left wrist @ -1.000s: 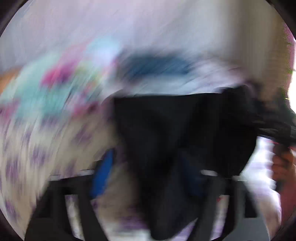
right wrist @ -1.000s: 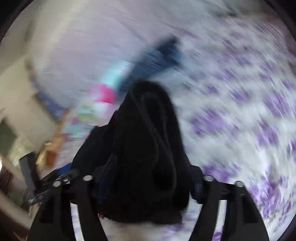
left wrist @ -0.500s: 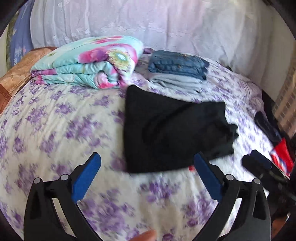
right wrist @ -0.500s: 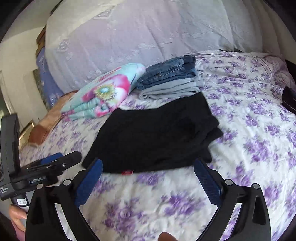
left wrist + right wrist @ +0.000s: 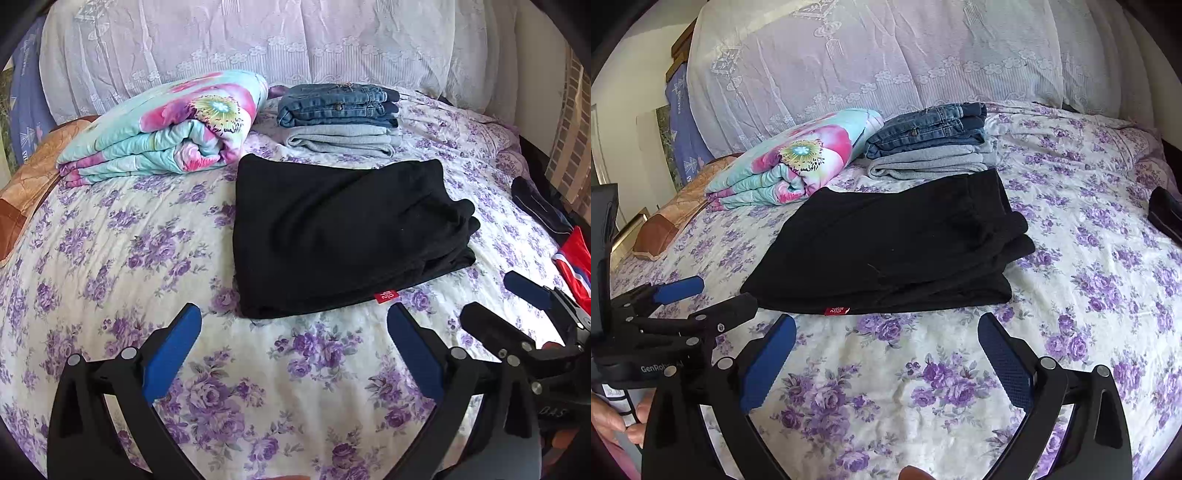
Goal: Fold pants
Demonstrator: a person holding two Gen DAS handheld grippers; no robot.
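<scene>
The black pants (image 5: pixel 343 236) lie folded into a flat rectangle on the purple-flowered bed sheet (image 5: pixel 129 251), with a small red tag at the near edge. They also show in the right wrist view (image 5: pixel 897 243). My left gripper (image 5: pixel 293 332) is open and empty, held just short of the pants' near edge. My right gripper (image 5: pixel 886 339) is open and empty, also just short of that edge. Each gripper shows in the other's view: the right one (image 5: pixel 517 314) at the right, the left one (image 5: pixel 701 299) at the left.
A folded floral quilt (image 5: pixel 166 129) lies at the back left. Folded blue jeans (image 5: pixel 336 103) sit on folded grey pants (image 5: pixel 343 142) behind the black pants. A lace-covered pillow (image 5: pixel 258 44) lines the back. Dark clothes (image 5: pixel 539 206) and a red garment (image 5: pixel 576 258) lie at the right edge.
One second ago both grippers held the black pants in the air. The pants now lie folded on the bed, and both grippers have let go and drawn back.
</scene>
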